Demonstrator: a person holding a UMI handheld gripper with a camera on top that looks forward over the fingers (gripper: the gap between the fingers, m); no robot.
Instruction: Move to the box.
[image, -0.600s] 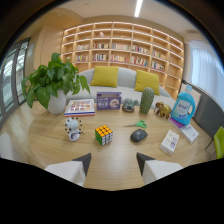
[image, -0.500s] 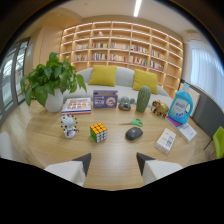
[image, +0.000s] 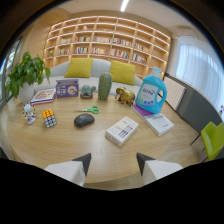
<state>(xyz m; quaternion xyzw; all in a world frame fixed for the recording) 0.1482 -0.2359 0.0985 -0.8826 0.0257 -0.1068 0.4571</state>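
Gripper view: gripper (image: 113, 164) released, fingers apart, nothing between them. The box (image: 122, 131) lies flat on the tabletop (image: 60, 145), just ahead of the fingers, near the middle. Its long axis runs diagonally, far end angled right.

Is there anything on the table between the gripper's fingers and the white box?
No. In the gripper view only bare wooden table lies between the open gripper and the white box, which sits just ahead of the fingers.
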